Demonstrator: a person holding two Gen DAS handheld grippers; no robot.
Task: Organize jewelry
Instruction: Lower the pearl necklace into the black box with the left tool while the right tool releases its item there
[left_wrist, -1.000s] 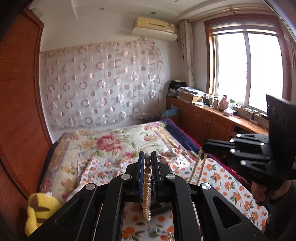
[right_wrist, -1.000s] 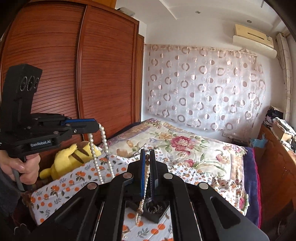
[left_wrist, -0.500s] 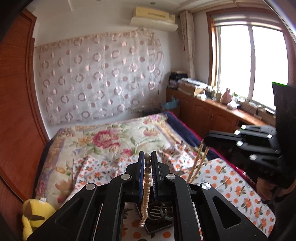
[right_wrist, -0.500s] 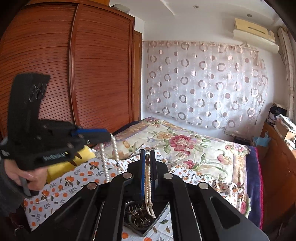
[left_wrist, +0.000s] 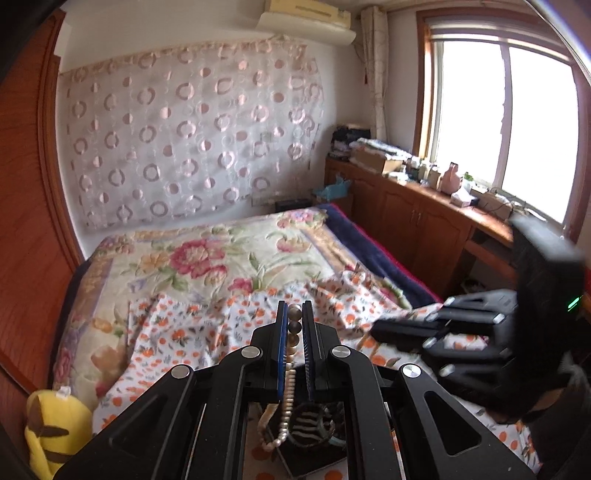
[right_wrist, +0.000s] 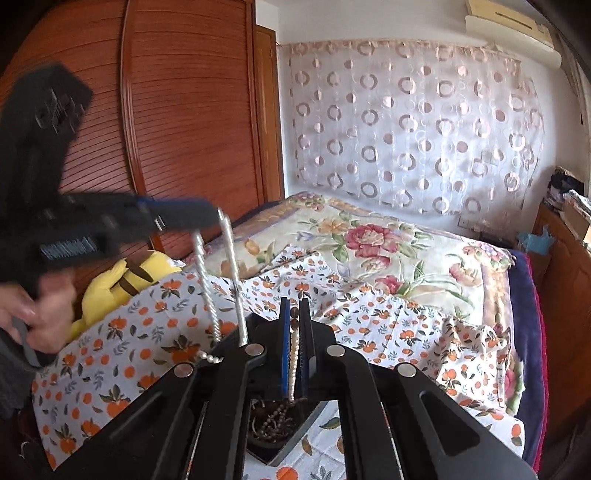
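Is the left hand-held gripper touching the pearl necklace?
Touching. The left wrist view shows the left hand-held gripper shut on the pearl necklace, with beads pinched between its two fingers and the rest hanging below.

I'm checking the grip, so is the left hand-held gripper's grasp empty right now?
No, the left hand-held gripper is shut on the pearl necklace, whose beads sit between its fingers and hang down.

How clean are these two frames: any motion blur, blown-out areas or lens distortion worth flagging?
Left wrist view: the window is blown out white, the right gripper is smeared by motion, and the pearl necklace in the near jaws is sharp. Right wrist view: the left gripper and hand are blurred and the wardrobe bows with fisheye curvature.
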